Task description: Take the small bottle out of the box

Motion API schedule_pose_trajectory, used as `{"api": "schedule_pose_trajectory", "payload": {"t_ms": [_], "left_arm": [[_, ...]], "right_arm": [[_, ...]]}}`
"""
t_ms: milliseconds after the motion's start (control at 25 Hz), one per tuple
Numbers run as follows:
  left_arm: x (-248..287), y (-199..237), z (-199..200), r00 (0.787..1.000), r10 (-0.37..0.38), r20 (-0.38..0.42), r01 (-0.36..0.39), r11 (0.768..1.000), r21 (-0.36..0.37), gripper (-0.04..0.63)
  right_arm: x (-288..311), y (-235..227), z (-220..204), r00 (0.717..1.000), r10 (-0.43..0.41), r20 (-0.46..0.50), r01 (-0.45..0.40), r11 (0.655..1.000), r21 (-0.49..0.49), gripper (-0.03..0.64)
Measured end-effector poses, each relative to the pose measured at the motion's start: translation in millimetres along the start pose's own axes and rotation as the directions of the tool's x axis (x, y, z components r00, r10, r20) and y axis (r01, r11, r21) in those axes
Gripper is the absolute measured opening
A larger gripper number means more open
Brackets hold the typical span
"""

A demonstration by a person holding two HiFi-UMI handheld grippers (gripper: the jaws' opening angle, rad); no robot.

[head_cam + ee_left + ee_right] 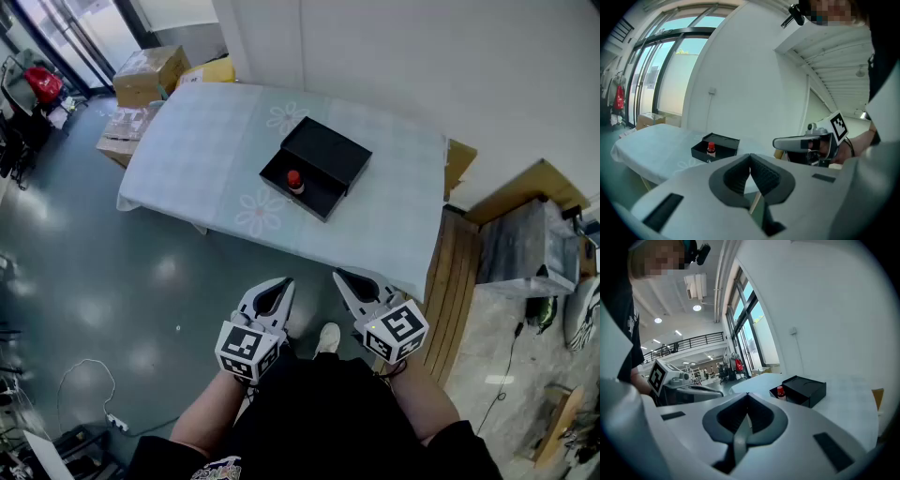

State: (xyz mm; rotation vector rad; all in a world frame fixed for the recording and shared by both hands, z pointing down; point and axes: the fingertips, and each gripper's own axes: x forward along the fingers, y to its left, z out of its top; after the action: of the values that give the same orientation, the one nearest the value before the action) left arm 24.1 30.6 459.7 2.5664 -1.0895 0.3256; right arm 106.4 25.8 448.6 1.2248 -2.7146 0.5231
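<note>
Clearly empty, left gripper (273, 287) and right gripper (346, 279) sit pressed together, well off the table's (187, 159) near edge. Bottle (294, 179) stands, seemingly upright, in the box (328, 150) mid-table. Reaching in without spreading the jaws would knock it over.

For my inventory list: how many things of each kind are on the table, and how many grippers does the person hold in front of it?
black box: 1
small bottle: 1
grippers, the left gripper and the right gripper: 2
total: 4

The box (699, 153) wall hides the lower part of the small bottle (711, 148).
</note>
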Motion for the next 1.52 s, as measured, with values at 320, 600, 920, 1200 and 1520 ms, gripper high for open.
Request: {"api": "schedule_pose_trajectory", "payload": {"t_ms": [320,600,920,1200,1520], "left_arm": [[-8,2,-1,1.0,0.002,0.003,-0.002,1.0,-0.001,0.028],[-18,7,2,1.0,0.0,0.007,0.0,1.0,0.007,0.028],[-31,24,6,1.0,-0.007,0.012,0.007,1.0,0.011,0.028],[-43,47,7,1.0,-0.021,0.015,0.021,1.0,0.004,0.028],[-52,73,9,0.999,-0.049,0.017,0.049,0.999,0.004,0.028]], "right_arm": [[2,8,0,1.0,0.003,0.004,-0.003,1.0,-0.002,0.023],[8,23,8,1.0,0.022,0.019,-0.021,0.999,-0.035,0.023],[25,34,12,1.0,0.02,0.015,-0.019,0.999,-0.035,0.023],[47,47,14,1.0,0.008,0.005,-0.008,0.999,-0.042,0.023],[71,52,20,0.999,-0.031,0.012,0.031,0.999,-0.04,0.023]]}}
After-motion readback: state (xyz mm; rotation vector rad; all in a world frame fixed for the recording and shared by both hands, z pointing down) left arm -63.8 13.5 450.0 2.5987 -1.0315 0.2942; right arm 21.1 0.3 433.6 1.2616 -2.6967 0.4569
